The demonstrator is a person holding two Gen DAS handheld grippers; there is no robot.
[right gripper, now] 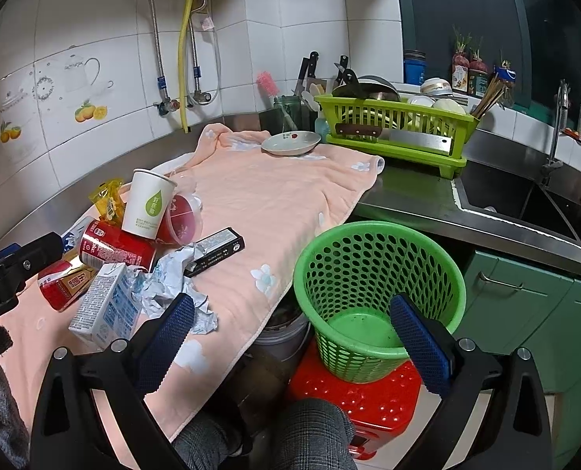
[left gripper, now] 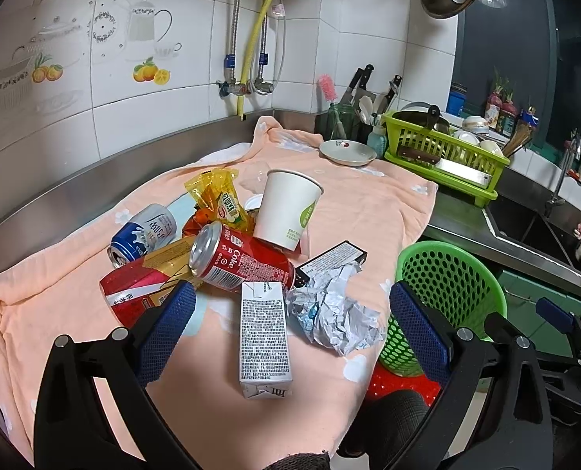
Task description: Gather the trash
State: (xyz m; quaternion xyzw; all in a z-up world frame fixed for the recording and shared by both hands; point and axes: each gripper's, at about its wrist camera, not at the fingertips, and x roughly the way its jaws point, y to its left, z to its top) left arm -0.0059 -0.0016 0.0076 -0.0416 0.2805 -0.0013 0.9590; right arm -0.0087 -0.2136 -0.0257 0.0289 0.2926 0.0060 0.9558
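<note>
Two grippers, both empty with fingers spread wide. Left gripper (left gripper: 290, 321) hovers low centre of its frame over the trash pile on the peach towel (left gripper: 368, 211): white drink carton (left gripper: 265, 337) lies between its fingers, crumpled paper (left gripper: 333, 309) just beside it, red Coke can (left gripper: 239, 262) on its side behind, white paper cup (left gripper: 286, 207) leaning, blue-white can (left gripper: 143, 233) at left, black box (left gripper: 331, 260) near the paper. Right gripper (right gripper: 292, 337) sits lower centre, above the empty green mesh basket (right gripper: 376, 274), which stands on a red stool (right gripper: 368, 403) off the counter edge. Green dish rack (right gripper: 396, 133) upper right.
</note>
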